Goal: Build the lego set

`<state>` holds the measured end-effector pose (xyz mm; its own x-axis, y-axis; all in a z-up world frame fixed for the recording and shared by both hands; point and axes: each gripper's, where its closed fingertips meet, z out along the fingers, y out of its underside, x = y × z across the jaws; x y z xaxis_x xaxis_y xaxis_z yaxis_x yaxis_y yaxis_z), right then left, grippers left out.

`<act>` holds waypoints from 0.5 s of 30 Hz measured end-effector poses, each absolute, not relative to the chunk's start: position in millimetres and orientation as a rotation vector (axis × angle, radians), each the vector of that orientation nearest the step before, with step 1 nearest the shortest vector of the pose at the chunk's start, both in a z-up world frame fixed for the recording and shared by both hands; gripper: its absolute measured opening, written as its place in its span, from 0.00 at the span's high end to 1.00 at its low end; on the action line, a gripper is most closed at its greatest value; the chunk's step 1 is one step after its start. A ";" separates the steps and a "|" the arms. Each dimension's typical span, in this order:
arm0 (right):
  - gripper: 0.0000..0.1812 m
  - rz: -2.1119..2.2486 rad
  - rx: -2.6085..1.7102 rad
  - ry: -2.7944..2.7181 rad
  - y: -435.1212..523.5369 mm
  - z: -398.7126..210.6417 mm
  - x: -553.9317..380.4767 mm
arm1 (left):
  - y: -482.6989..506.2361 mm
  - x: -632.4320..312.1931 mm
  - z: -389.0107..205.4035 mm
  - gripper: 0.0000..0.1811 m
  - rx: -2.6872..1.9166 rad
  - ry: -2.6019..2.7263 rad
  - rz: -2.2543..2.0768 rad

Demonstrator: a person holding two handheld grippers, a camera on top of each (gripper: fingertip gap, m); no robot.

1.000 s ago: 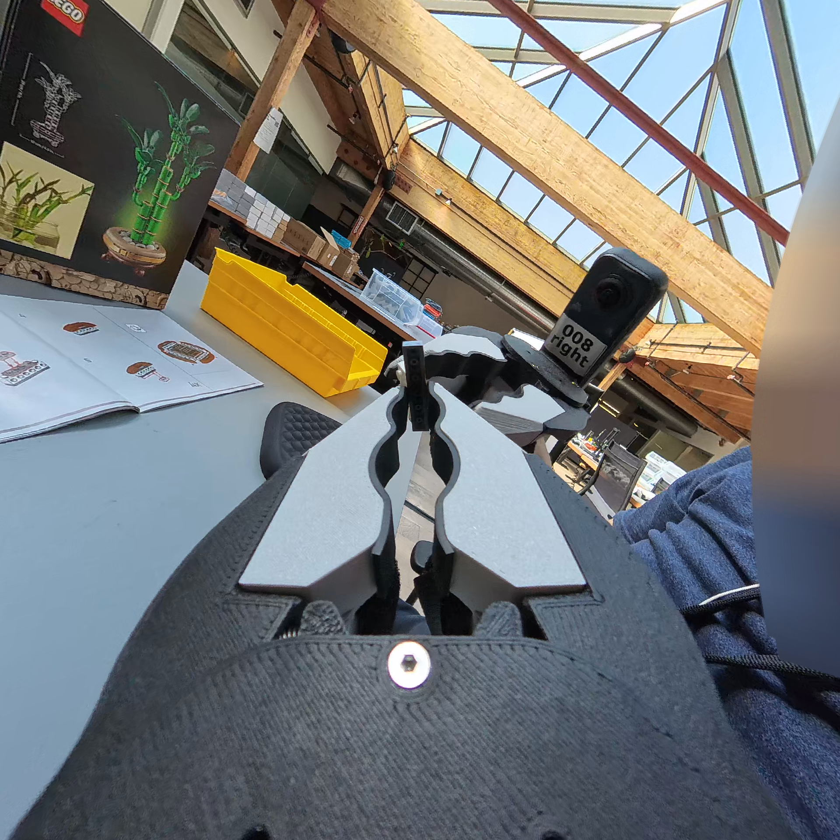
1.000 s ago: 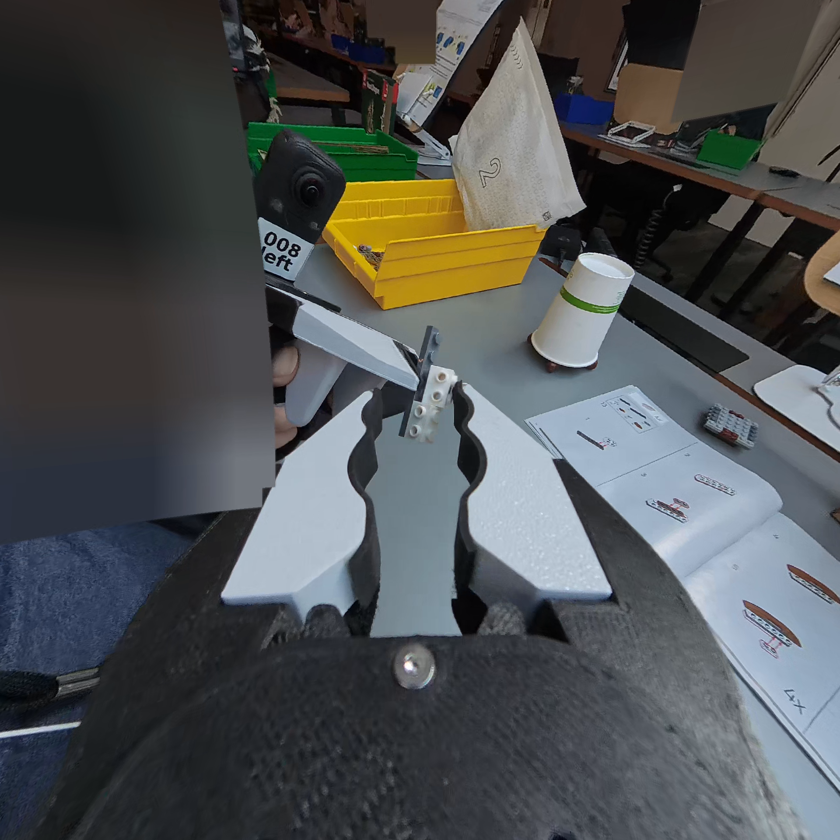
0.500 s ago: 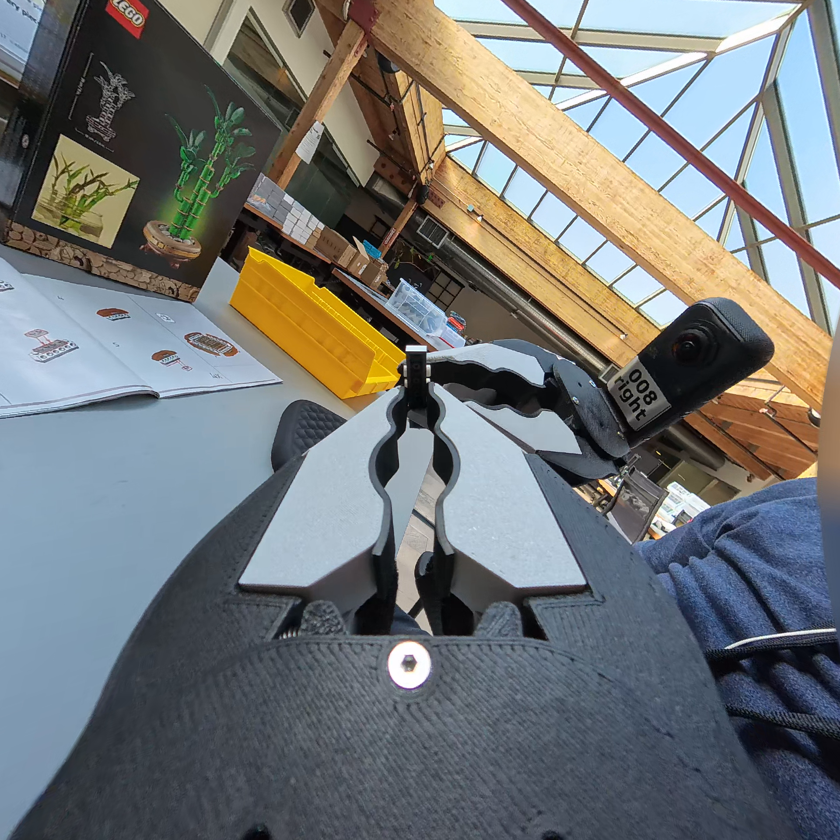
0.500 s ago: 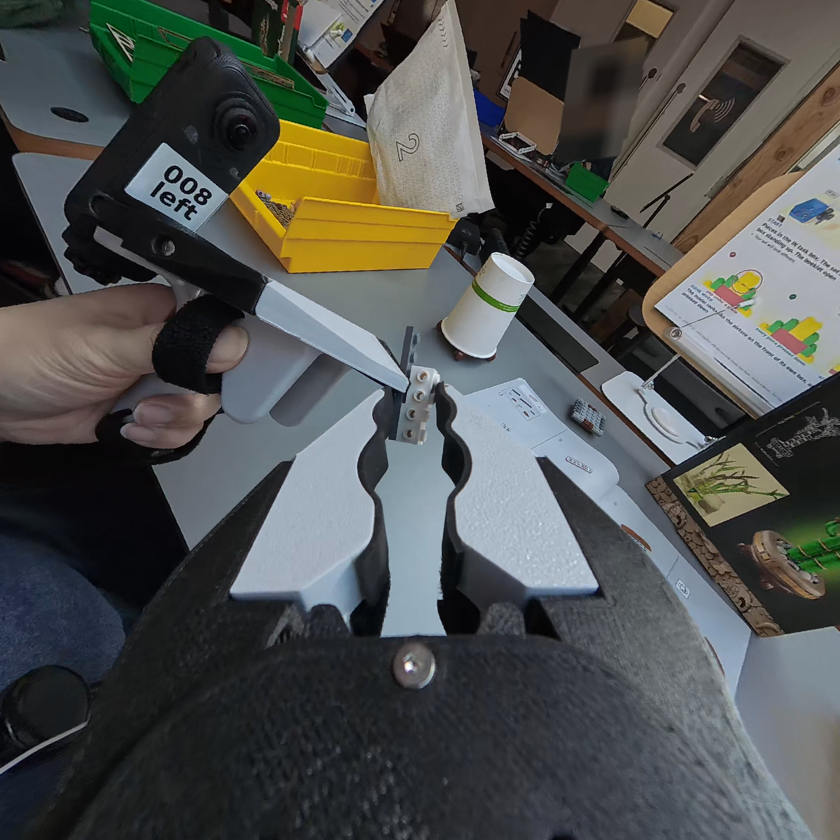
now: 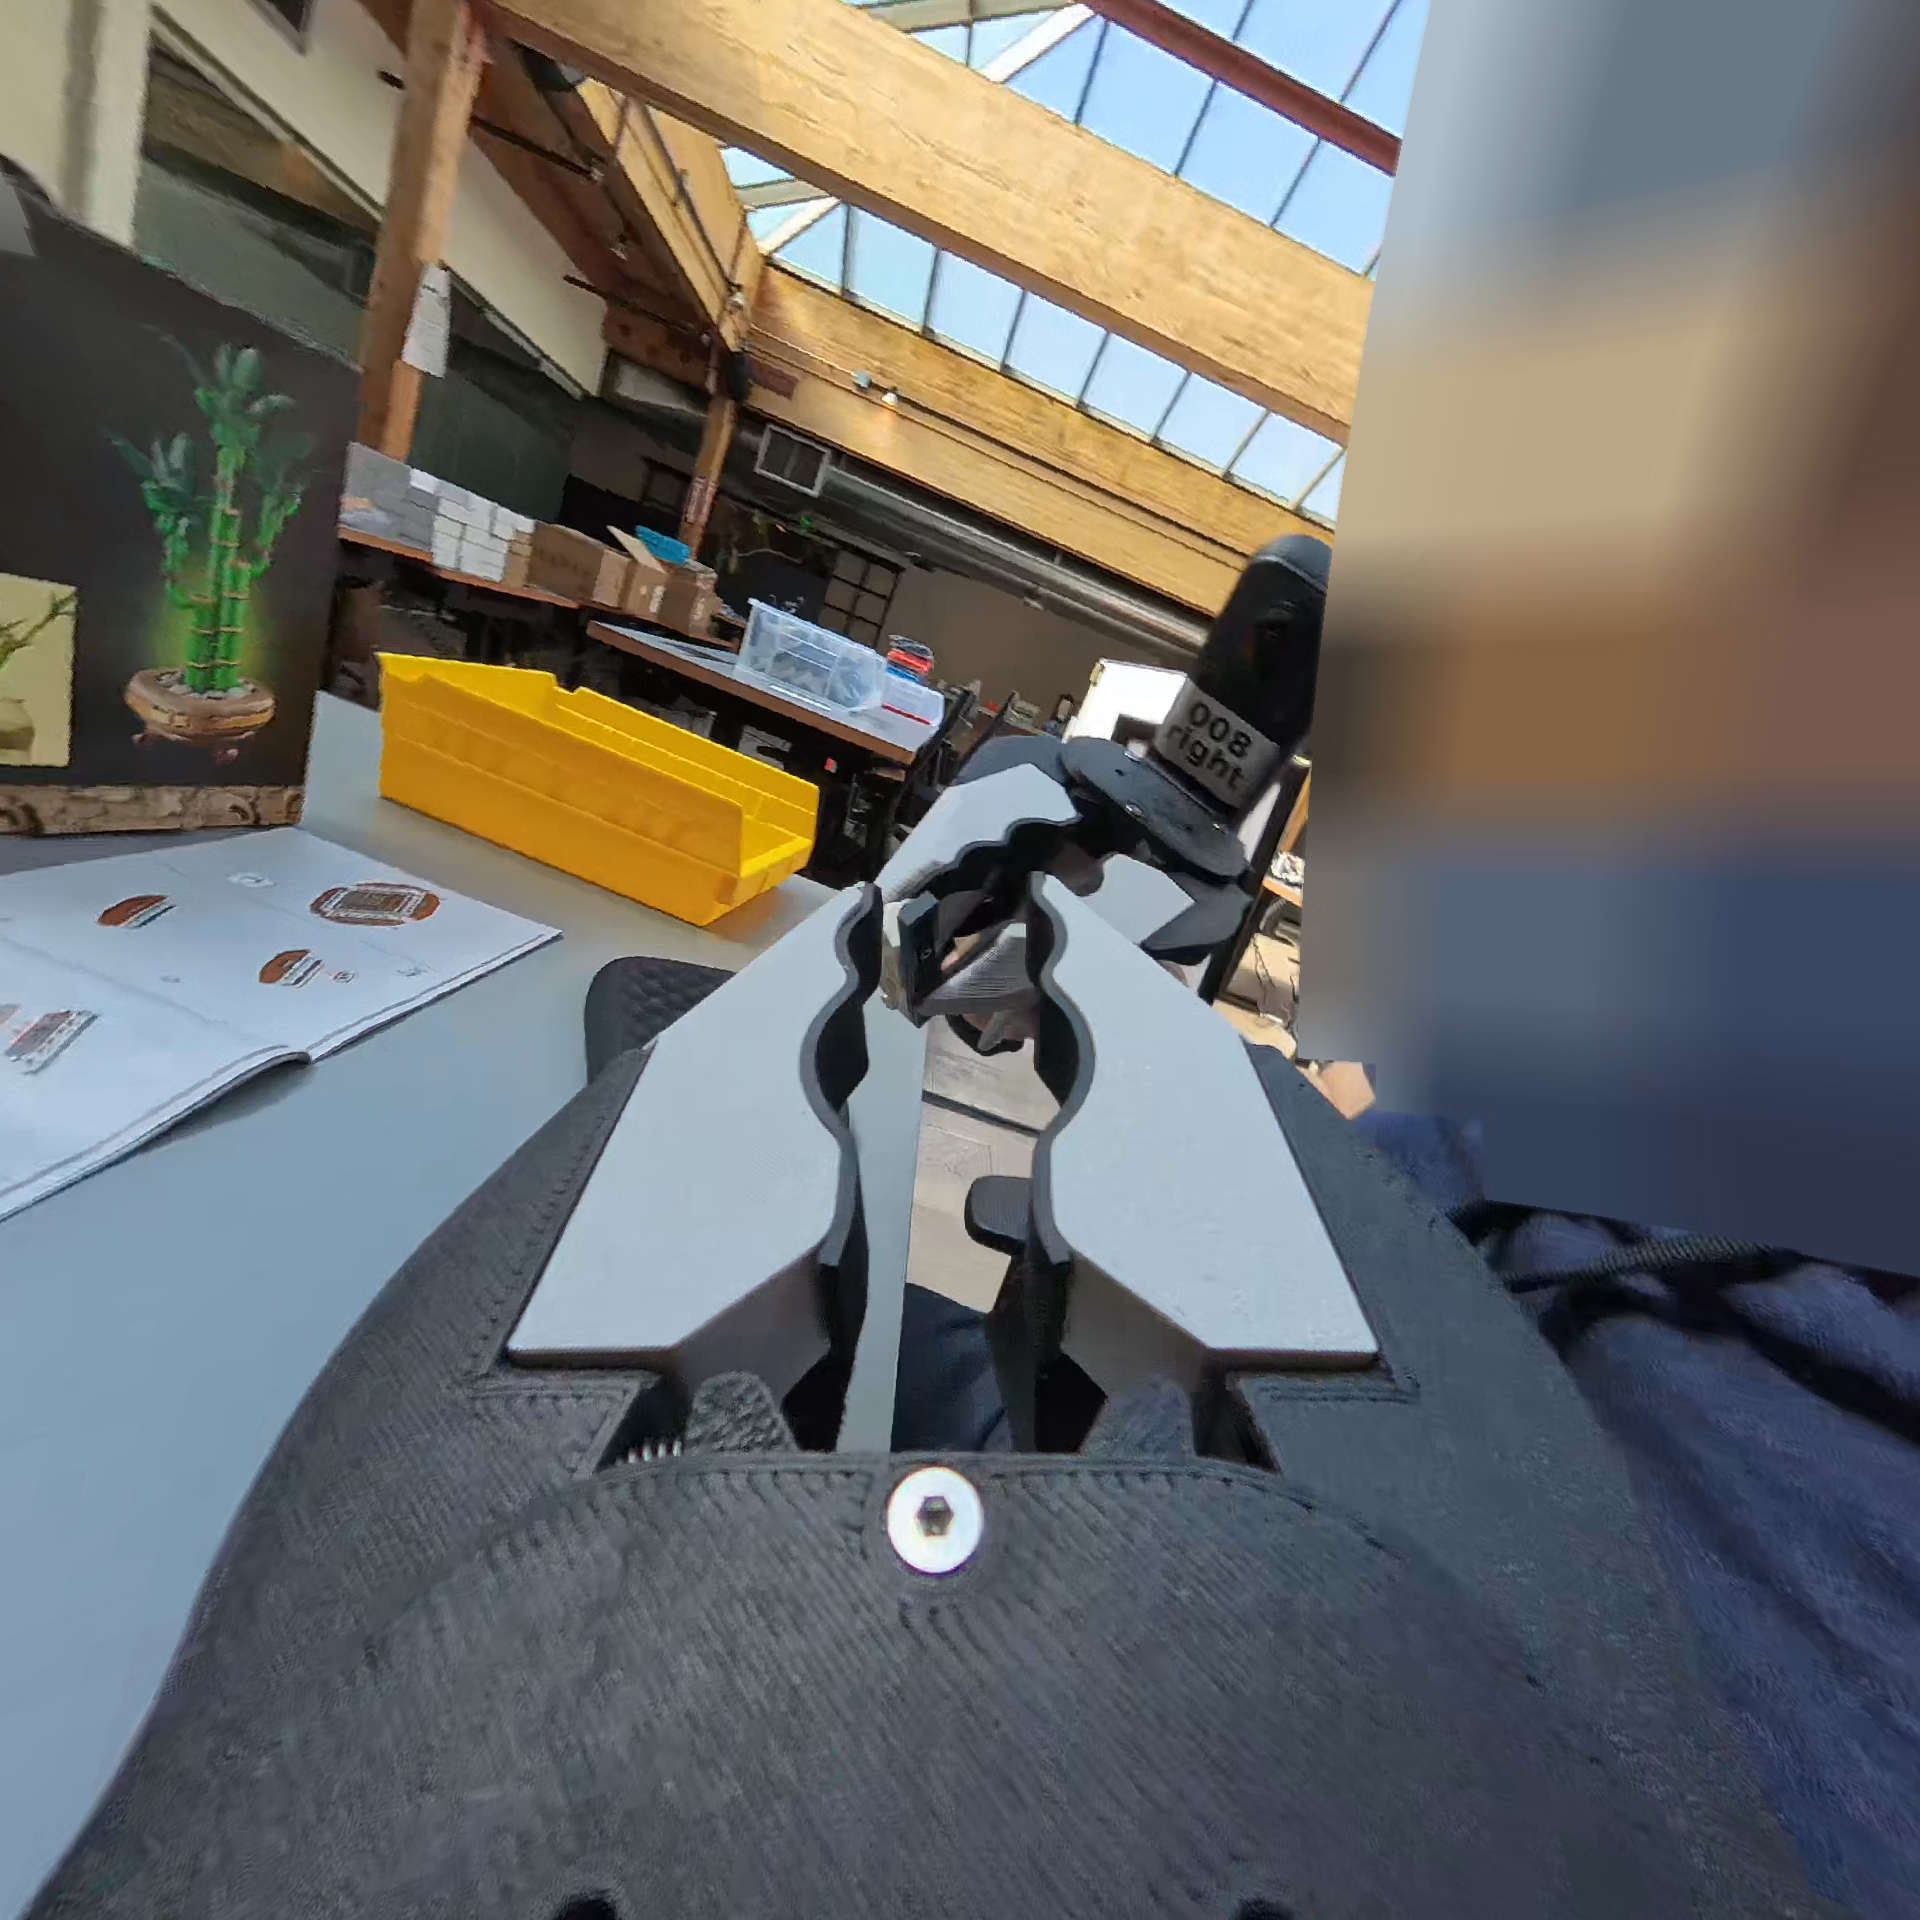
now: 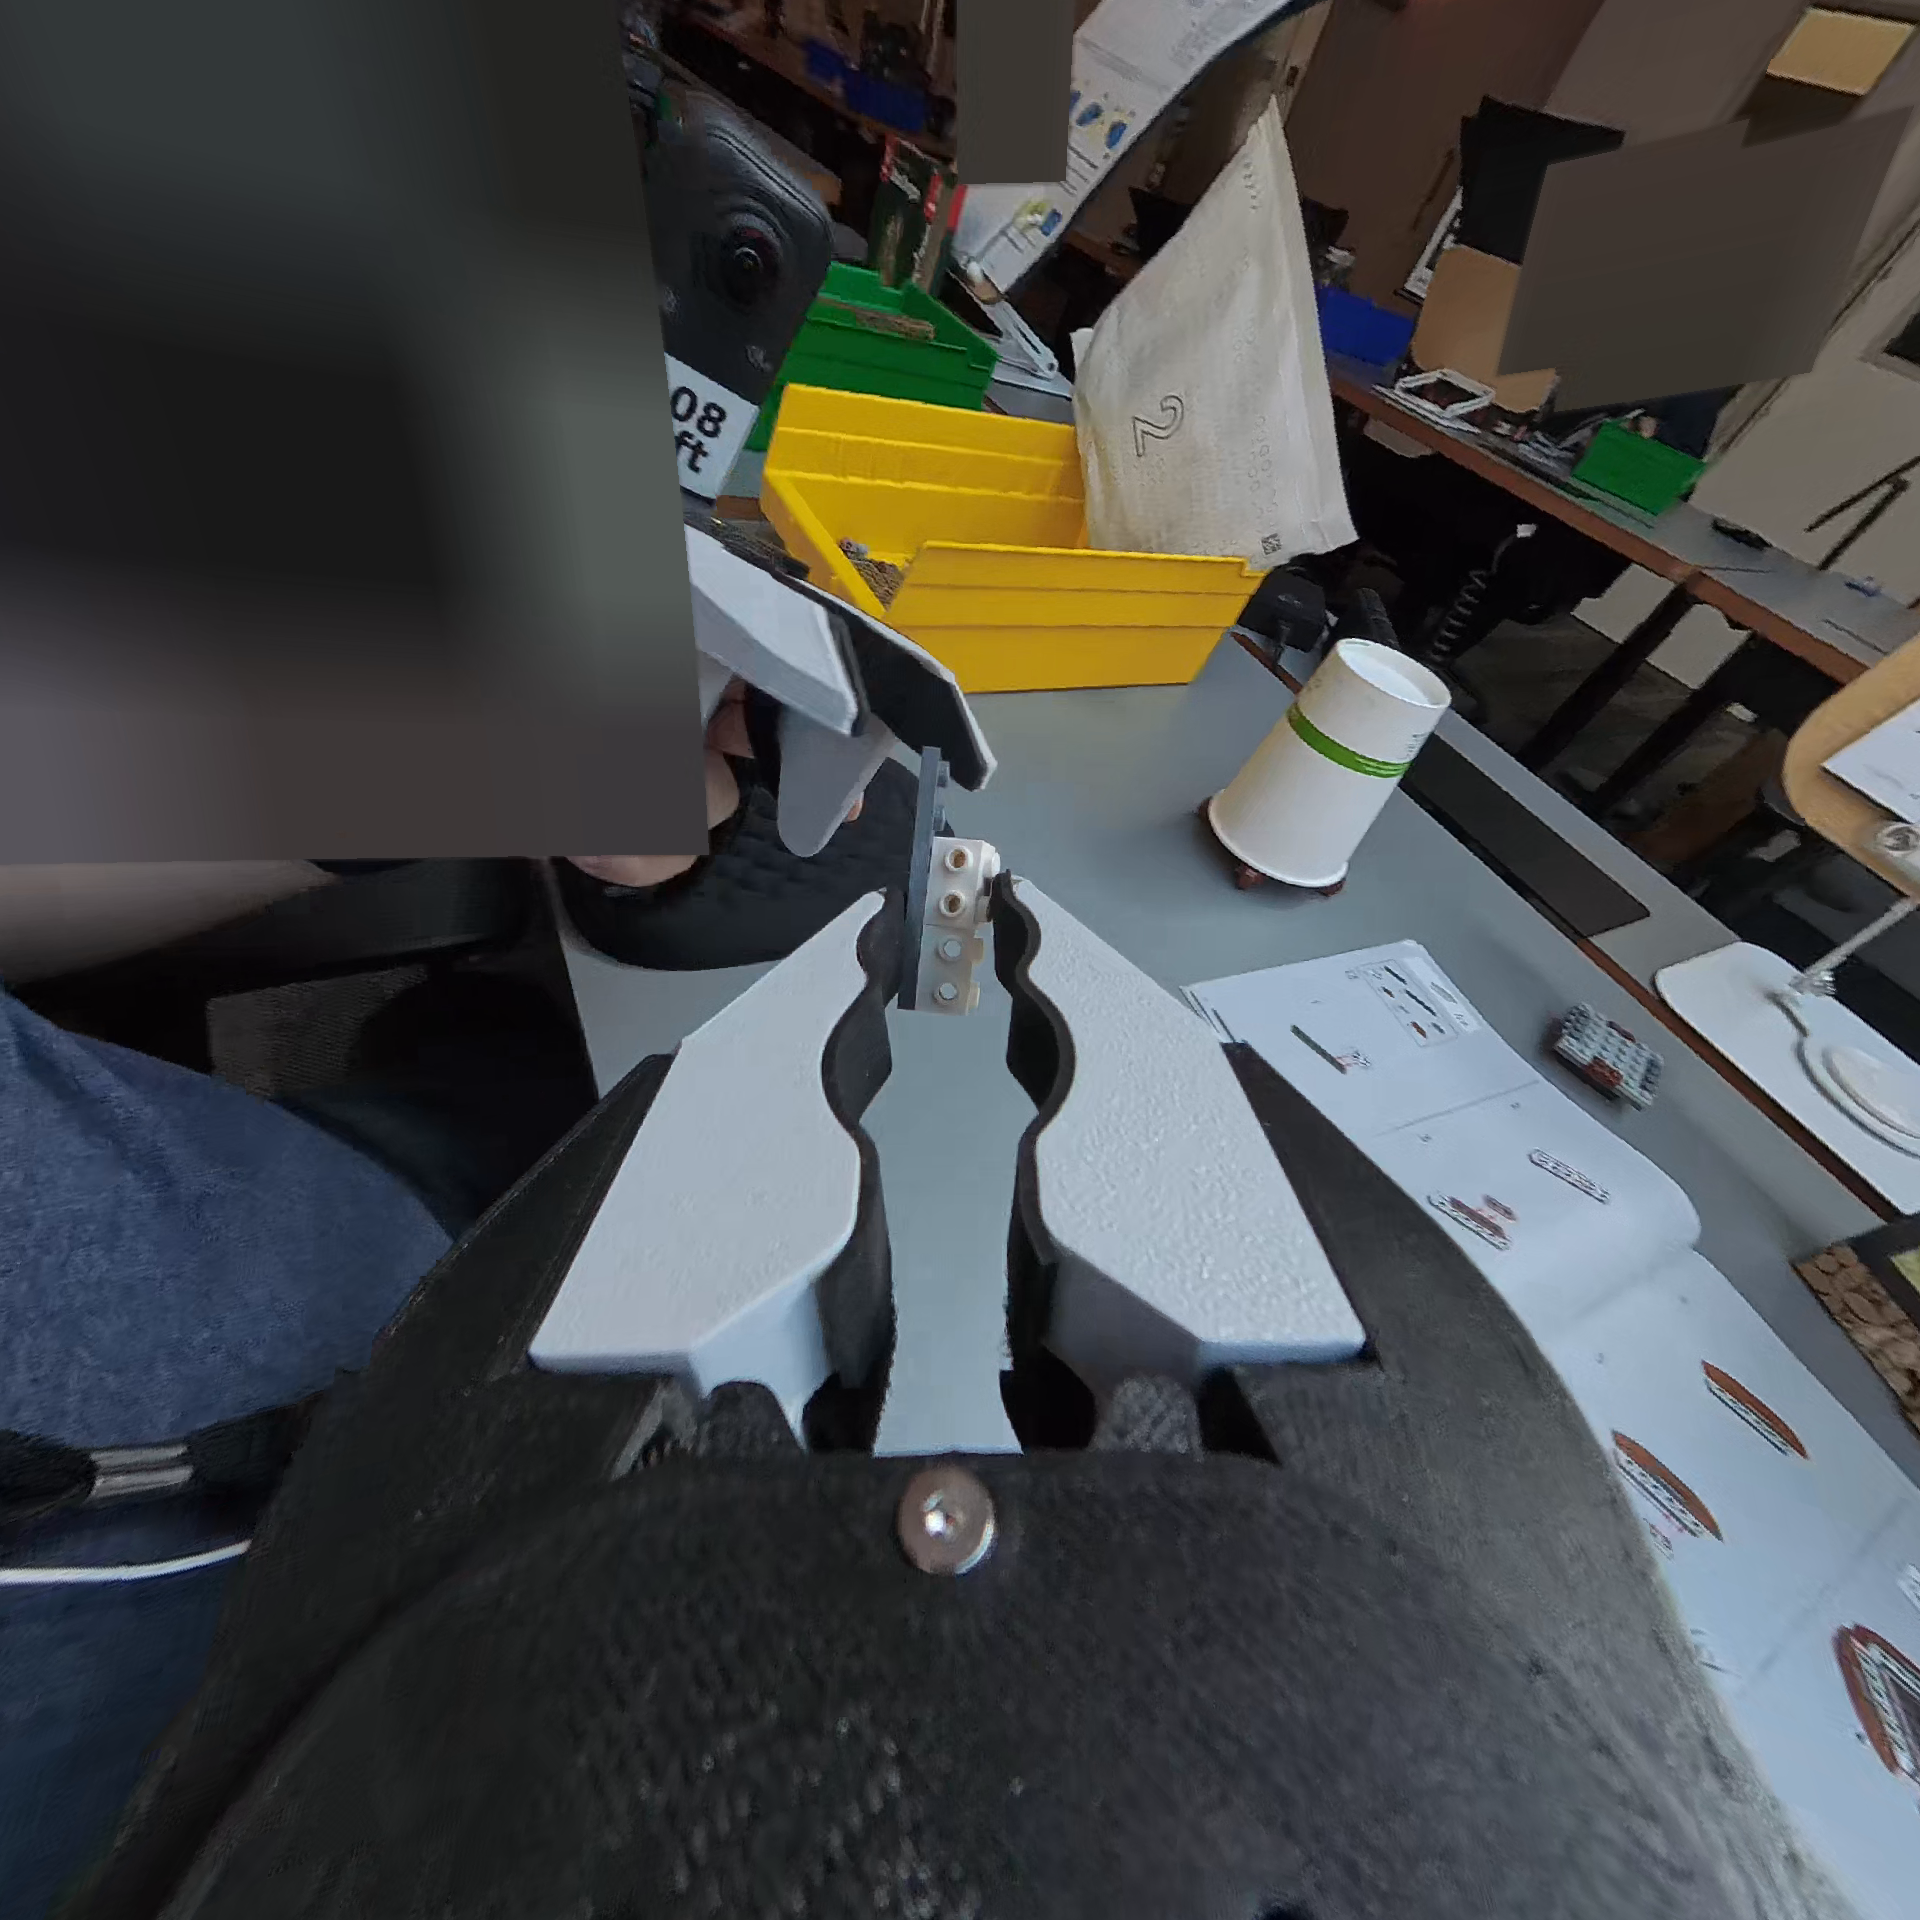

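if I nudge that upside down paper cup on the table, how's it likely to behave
The paper cup looks thin-walled and light, so a nudge would probably slide it across the smooth grey table. It stands on its wide mouth and leans slightly over small brown pieces at its rim, so it may rock or tip. Tipped, its tapered shape would likely roll in a curve.

Right tool: fingers narrowed to a small gap at the tips, gripping from both sides, pointing forward and slightly up. Left tool: fingers spread apart at the tips, raised off the table, meeting the right tool tip to tip at an angle.
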<state>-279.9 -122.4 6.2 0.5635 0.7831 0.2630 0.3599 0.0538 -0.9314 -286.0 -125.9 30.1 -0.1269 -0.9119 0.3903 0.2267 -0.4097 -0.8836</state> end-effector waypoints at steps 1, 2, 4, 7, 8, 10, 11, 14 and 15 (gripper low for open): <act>0.92 0.488 -1.536 -0.997 -126.1 10.3 -281.0 | -136.2 -287.4 33.3 0.85 -1.216 0.930 -1.679; 0.91 0.569 -1.509 -1.006 -132.6 14.9 -283.6 | -143.5 -288.4 35.5 0.84 -1.182 0.994 -1.661; 0.92 0.713 -1.452 -1.010 -144.7 25.4 -286.4 | -152.4 -287.7 35.9 0.84 -1.139 1.103 -1.565; 0.92 0.870 -1.365 -1.049 -163.3 36.8 -288.2 | -157.2 -288.1 41.0 0.84 -1.073 1.158 -1.457; 0.92 0.884 -1.351 -1.065 -166.8 37.5 -288.0 | -160.9 -289.1 44.7 0.84 -1.045 1.170 -1.457; 0.92 0.895 -1.320 -1.103 -174.2 38.9 -288.8 | -172.6 -289.9 49.1 0.84 -0.993 1.219 -1.474; 0.92 0.892 -1.309 -1.121 -176.8 39.0 -289.5 | -177.2 -289.0 49.2 0.84 -0.980 1.246 -1.471; 0.92 0.864 -1.280 -1.178 -183.4 37.7 -291.9 | -188.1 -284.6 46.5 0.87 -0.967 1.316 -1.452; 0.92 0.860 -1.273 -1.198 -185.7 36.7 -292.9 | -190.1 -283.4 45.7 0.89 -0.959 1.329 -1.434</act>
